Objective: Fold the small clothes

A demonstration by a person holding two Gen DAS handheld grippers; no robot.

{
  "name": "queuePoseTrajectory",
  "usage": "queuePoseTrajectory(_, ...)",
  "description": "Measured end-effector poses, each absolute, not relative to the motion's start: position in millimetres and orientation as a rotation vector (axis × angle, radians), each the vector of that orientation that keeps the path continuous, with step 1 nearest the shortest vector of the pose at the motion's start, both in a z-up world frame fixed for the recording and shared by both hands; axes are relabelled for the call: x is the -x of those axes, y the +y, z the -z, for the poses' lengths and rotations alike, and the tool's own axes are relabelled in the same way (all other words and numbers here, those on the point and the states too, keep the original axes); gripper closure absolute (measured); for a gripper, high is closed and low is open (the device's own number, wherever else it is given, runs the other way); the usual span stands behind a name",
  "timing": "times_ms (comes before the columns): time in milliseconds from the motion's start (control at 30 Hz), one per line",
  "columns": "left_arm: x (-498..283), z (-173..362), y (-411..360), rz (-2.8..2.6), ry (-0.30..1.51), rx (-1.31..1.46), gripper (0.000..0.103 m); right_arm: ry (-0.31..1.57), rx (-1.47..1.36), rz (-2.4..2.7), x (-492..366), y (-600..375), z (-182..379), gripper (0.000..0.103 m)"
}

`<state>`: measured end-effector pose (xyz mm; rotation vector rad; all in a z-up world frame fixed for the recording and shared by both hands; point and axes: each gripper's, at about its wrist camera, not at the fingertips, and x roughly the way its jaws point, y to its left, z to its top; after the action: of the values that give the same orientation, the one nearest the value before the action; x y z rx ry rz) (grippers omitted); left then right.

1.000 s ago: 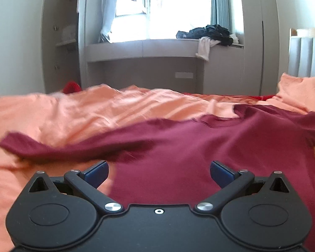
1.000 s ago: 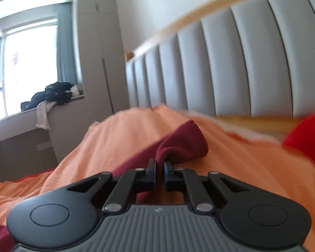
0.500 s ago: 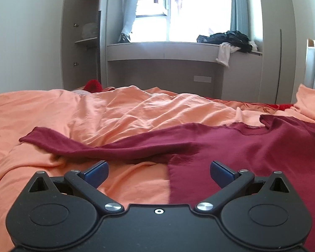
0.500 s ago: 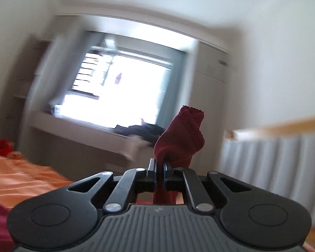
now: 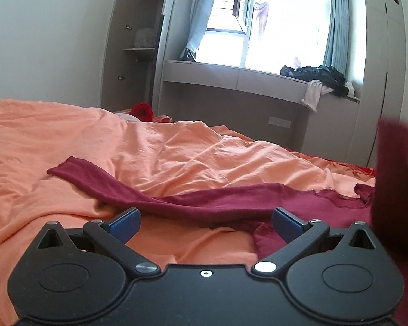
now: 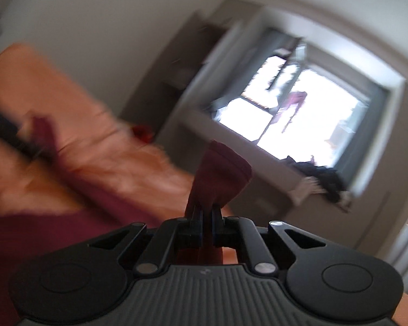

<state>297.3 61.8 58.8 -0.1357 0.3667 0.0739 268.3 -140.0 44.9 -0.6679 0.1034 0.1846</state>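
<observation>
**Right tongs lift a sleeve off the bed**

The right tongs [image 6: 205,214] are clamped on one sleeve of the maroon shirt [image 5: 204,202], holding it up in the air. The rest of the shirt lies spread on the orange bedsheet [image 5: 68,146]. The left tongs [image 5: 205,221] hover above it, spread wide apart.

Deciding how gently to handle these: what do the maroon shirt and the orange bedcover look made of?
Maroon shirt: looks like a thin, matte knit such as cotton jersey; it drapes limply and bunches softly where the right gripper pinches it. Orange bedcover: probably a woven cotton sheet, matte with many fine, crisp creases. The exact fibre of either cannot be told.
</observation>
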Motion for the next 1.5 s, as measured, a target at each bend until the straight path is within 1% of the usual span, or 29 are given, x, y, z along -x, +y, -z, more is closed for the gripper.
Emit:
queuePoseTrajectory(133, -296.9, -55.4, 59.5, -0.064, 0.365, 0.132, 0.000, 0.137, 0.868, -0.252, -250.5, -109.9, 5.7, 0.097)
queuePoseTrajectory(267, -295.6, -52.8, 55.3, -0.015, 0.358, 0.157, 0.000, 0.154, 0.945, -0.285, -241.0, -93.0, 40.0, 0.094)
queuePoseTrajectory(300, -295.3, -53.1, 53.5, 0.004, 0.358, 0.167, 0.000, 0.159, 0.932, -0.285, -238.3, -96.2, 39.0, 0.088)
queuePoseTrajectory(333, -295.4, -53.0, 51.3, 0.019, 0.360, 0.177, 0.000, 0.164, 0.907, -0.285, -235.4, -99.8, 37.2, 0.076)
queuePoseTrajectory(367, -295.4, -53.2, 49.4, 0.032, 0.363, 0.189, 0.000, 0.167, 0.870, -0.281, -231.0, -106.5, 34.0, 0.068)
queuePoseTrajectory(433, -295.8, -52.8, 45.3, 0.049, 0.377, 0.210, 0.000, 0.173, 0.800, -0.264, -229.2, -122.1, 23.8, 0.037)
queuePoseTrajectory(533, -296.5, -51.6, 34.1, 0.083, 0.398, 0.218, 0.000, 0.186, 0.678, -0.218, -224.3, -154.9, 8.6, 0.020)
queuePoseTrajectory(567, -297.1, -49.7, 27.6, 0.100, 0.406, 0.204, 0.000, 0.185, 0.641, -0.186, -224.4, -165.4, 5.6, 0.018)
queuePoseTrajectory(633, -299.9, -42.6, 14.2, 0.120, 0.431, 0.166, 0.000, 0.185, 0.545, -0.105, -225.7, -191.1, 0.0, 0.005)
queuePoseTrajectory(667, -301.5, -38.5, 9.0, 0.124, 0.446, 0.152, 0.000, 0.189, 0.476, -0.055, -226.9, -209.2, -1.9, 0.002)
queuePoseTrajectory(700, -303.7, -33.4, 2.8, 0.128, 0.466, 0.136, 0.000, 0.196, 0.424, -0.016, -229.3, -224.3, -2.9, 0.001)
queuePoseTrajectory(767, -306.0, -25.6, -6.4, 0.148, 0.504, 0.116, 0.000, 0.217, 0.384, 0.059, -235.1, -250.4, -4.0, 0.001)
queuePoseTrajectory(867, -305.8, -15.8, -19.1, 0.165, 0.551, 0.043, 0.000, 0.229, 0.400, 0.180, -242.7, -281.1, 4.6, 0.001)
queuePoseTrajectory(967, -303.0, -9.1, -15.7, 0.156, 0.570, 0.039, 0.000, 0.277, 0.422, 0.261, -252.9, -306.9, 18.6, 0.003)
queuePoseTrajectory(1033, -302.7, -6.9, -9.6, 0.170, 0.599, 0.081, 0.000, 0.313, 0.429, 0.292, -265.4, -316.8, 27.2, 0.011)
queuePoseTrajectory(1167, -300.9, -2.6, -3.9, 0.190, 0.603, 0.098, 0.000, 0.301, 0.445, 0.273, -285.1, -322.8, 40.8, 0.019)
queuePoseTrajectory(1267, -299.0, -0.9, -4.3, 0.194, 0.590, 0.091, 0.000, 0.287, 0.469, 0.264, -286.3, -324.0, 48.4, 0.031)
queuePoseTrajectory(1300, -298.2, -0.5, -5.3, 0.194, 0.585, 0.086, 0.000, 0.281, 0.483, 0.266, -294.1, -321.3, 48.5, 0.040)
queuePoseTrajectory(1333, -297.2, -0.3, -6.3, 0.194, 0.581, 0.082, 0.000, 0.277, 0.492, 0.268, -297.3, -319.7, 49.8, 0.053)
queuePoseTrajectory(1367, -296.7, 0.0, -6.9, 0.194, 0.577, 0.076, 0.000, 0.273, 0.490, 0.270, -300.0, -319.0, 48.3, 0.061)
queuePoseTrajectory(1400, -296.2, 0.2, -7.4, 0.194, 0.573, 0.071, 0.000, 0.275, 0.473, 0.272, -307.6, -322.0, 46.8, 0.084)
queuePoseTrajectory(1433, -295.7, 0.3, -7.7, 0.195, 0.570, 0.066, 0.000, 0.283, 0.451, 0.282, -309.3, -324.0, 44.6, 0.097)
queuePoseTrajectory(1500, -293.7, 0.3, -7.8, 0.196, 0.567, 0.064, 0.000, 0.300, 0.347, 0.286, -308.3, -333.6, 36.2, 0.098)
